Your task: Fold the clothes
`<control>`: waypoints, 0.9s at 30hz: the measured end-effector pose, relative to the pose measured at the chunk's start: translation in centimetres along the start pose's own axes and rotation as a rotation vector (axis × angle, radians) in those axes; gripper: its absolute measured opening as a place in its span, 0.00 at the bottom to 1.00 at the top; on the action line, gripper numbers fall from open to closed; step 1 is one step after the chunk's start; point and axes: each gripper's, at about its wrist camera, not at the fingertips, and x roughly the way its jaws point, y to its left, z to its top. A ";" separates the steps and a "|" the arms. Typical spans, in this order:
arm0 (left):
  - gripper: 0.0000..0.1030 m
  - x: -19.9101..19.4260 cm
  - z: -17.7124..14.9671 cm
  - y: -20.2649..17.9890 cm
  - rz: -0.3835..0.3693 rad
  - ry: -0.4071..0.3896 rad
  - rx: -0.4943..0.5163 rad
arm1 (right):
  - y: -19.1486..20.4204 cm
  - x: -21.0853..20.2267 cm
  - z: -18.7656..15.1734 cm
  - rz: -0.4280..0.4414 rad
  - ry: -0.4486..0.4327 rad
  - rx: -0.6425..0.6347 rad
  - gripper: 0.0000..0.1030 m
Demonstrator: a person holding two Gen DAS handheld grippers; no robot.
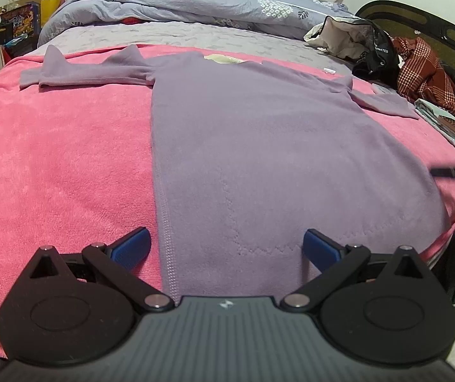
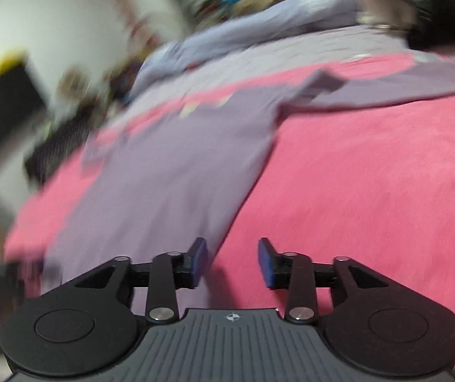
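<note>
Purple long-sleeve top (image 1: 259,146) laid flat on pink blanket (image 1: 61,159). L gripper (image 1: 226,248) and R gripper (image 2: 233,262) both released, nothing grasped.

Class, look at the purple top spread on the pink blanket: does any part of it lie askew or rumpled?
Yes. The purple top has a flat body, but its long sleeve at far left is rumpled, with two folds poking up. The pink blanket beneath looks smooth.

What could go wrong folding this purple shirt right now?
The left claw straddles the purple shirt at its side seam, so closing might also pinch the pink blanket. The right wrist view is motion-blurred, so the right claw may land off the hem.
</note>
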 end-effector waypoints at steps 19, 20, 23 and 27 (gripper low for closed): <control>0.99 0.2 1.5 0.7 0.016 0.036 -0.085 | 5.6 -3.5 -4.5 0.029 0.140 -0.175 0.34; 0.99 0.2 1.5 0.8 0.014 0.031 -0.085 | 6.0 -3.3 -4.8 -0.031 0.141 -0.223 0.35; 0.99 0.4 1.5 0.7 0.017 0.035 -0.073 | 8.1 -2.8 -6.2 -0.232 0.130 -0.428 0.35; 0.99 0.5 1.2 0.4 0.026 0.033 -0.050 | 10.1 -2.8 -7.2 -0.312 0.073 -0.570 0.36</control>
